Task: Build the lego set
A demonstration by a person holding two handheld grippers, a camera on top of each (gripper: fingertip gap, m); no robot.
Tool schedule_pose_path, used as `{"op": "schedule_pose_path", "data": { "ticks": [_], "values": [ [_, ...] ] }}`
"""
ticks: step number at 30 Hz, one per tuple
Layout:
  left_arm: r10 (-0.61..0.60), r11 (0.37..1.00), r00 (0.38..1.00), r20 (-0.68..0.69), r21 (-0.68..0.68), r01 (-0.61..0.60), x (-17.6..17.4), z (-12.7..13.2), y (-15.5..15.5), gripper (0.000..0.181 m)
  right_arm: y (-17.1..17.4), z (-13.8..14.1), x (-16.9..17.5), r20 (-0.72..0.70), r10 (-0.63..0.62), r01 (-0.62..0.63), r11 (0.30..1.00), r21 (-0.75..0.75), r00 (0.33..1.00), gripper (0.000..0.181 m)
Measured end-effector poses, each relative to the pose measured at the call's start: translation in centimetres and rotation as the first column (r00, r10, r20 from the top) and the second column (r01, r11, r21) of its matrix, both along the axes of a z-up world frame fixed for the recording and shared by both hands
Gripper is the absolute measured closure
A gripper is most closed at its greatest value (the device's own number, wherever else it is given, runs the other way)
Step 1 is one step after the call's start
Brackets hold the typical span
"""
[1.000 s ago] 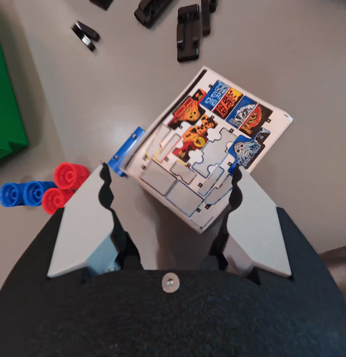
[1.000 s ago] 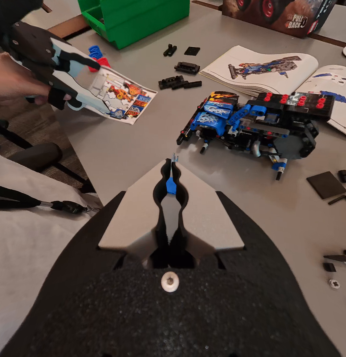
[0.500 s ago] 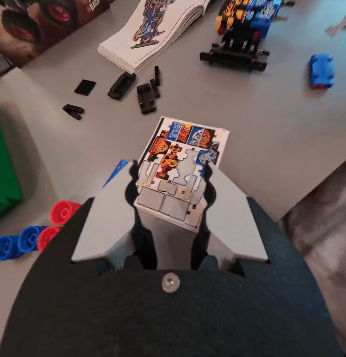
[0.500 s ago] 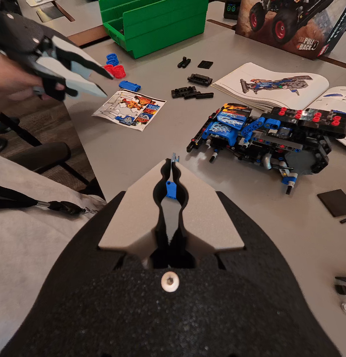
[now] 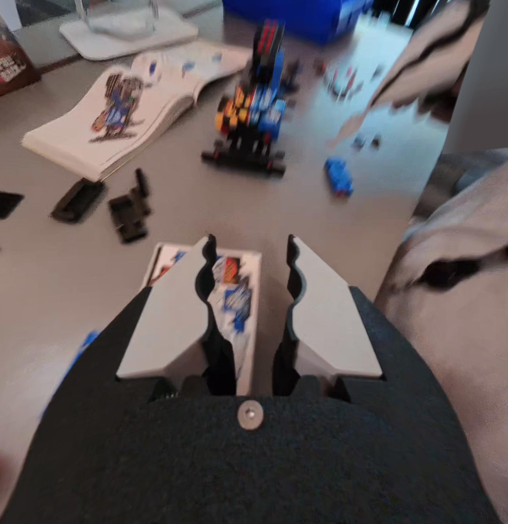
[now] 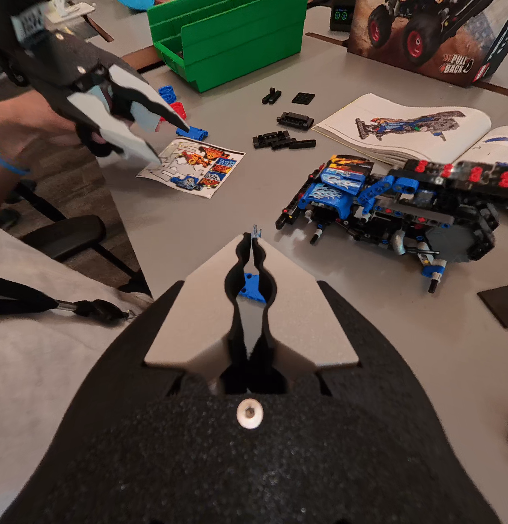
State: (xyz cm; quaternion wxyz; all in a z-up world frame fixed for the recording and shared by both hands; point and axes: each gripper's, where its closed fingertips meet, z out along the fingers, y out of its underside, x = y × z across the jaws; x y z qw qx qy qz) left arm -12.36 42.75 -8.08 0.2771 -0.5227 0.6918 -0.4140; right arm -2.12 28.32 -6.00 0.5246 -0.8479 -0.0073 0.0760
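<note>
Midway through assembly, the truck chassis (image 6: 389, 209) lies on the bench (image 6: 346, 326) at two o'clock from the right tool (image 6: 252, 236), whose tips pinch a small sticker (image 6: 256, 230). At eleven o'clock, the left tool (image 6: 173, 141) hovers, parted and empty, above the sticker sheet (image 6: 196, 167). Wheels appear unfitted; loose black parts (image 6: 284, 140) and stickers remain.
</note>
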Motion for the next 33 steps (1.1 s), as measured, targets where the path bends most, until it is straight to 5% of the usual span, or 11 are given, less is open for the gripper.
{"op": "schedule_pose_path", "data": {
  "ticks": [3, 5, 11, 14, 19, 26, 33],
  "values": [
    [0.033, 0.948, 0.999, 0.033, -0.317, -0.021, 4.2, 2.8, -5.7, 0.150, 0.7, 0.0, 0.4, 0.198, -0.056, 0.057, 0.998, 0.002, 0.979, 0.181],
    [-0.009, 0.867, 1.000, 0.029, -0.497, 0.022, 6.1, 3.9, -9.3, 0.150, 0.8, 0.3, 1.8, 0.405, -0.145, 0.145, 0.989, 0.032, 0.903, 0.181],
    [-0.023, 0.697, 0.999, 0.040, -0.716, 0.045, 10.2, 4.3, -13.1, 0.145, 0.2, 1.2, 3.0, 0.833, -0.263, 0.186, 0.963, 0.195, 0.487, 0.181],
    [-0.040, 0.643, 0.999, 0.035, -0.764, 0.053, 11.0, 4.5, -13.4, 0.146, -0.1, 1.0, 2.5, 0.853, -0.277, 0.177, 0.959, 0.220, 0.443, 0.180],
    [-0.058, 0.692, 0.998, -0.007, -0.721, 0.035, 11.3, 3.5, -13.9, 0.151, -0.3, 1.5, 2.6, 0.881, -0.321, 0.198, 0.944, 0.266, 0.347, 0.178],
    [-0.015, 0.643, 1.000, -0.005, -0.765, 0.006, 12.3, 4.0, -12.2, 0.158, -0.1, 2.1, 1.4, 0.917, -0.340, 0.138, 0.938, 0.317, 0.209, 0.178],
    [-0.081, 0.612, 0.996, -0.043, -0.791, 0.016, 12.1, 3.7, -13.1, 0.159, 0.3, 1.8, 1.1, 0.938, -0.311, 0.113, 0.948, 0.297, 0.150, 0.178]
  ]
}}
